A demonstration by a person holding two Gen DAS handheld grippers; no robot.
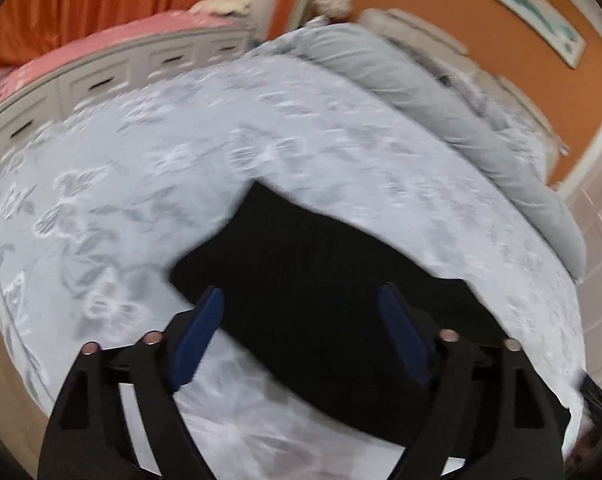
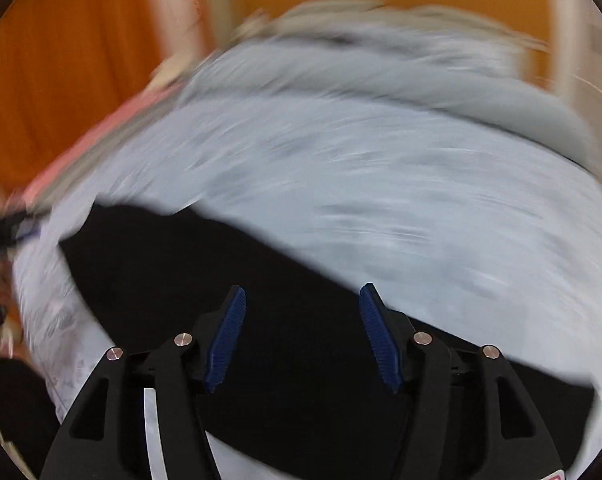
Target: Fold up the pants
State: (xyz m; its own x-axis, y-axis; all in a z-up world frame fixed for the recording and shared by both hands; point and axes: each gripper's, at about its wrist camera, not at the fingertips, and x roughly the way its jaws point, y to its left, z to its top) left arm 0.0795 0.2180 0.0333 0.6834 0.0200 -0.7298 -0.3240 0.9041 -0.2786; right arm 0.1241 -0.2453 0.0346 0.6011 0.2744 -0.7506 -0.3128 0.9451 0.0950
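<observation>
I hold my left hand-held gripper (image 1: 301,312) and right hand-held gripper (image 2: 301,312) wide open, empty, above the black pants (image 1: 313,280) spread on the bed (image 1: 141,168), their far corner toward 11 o'clock, ready to fold.

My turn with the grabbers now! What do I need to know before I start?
Left gripper: open, holding nothing, hanging above the black fabric pants.
Right gripper: open too, empty, also above the pants.
Pants: lying flat as one long dark strip on the pale blue butterfly-print bedspread. The pictures are blurry, so I can't tell how many folds are in.
Left: probably grab an end and fold it over.
</observation>
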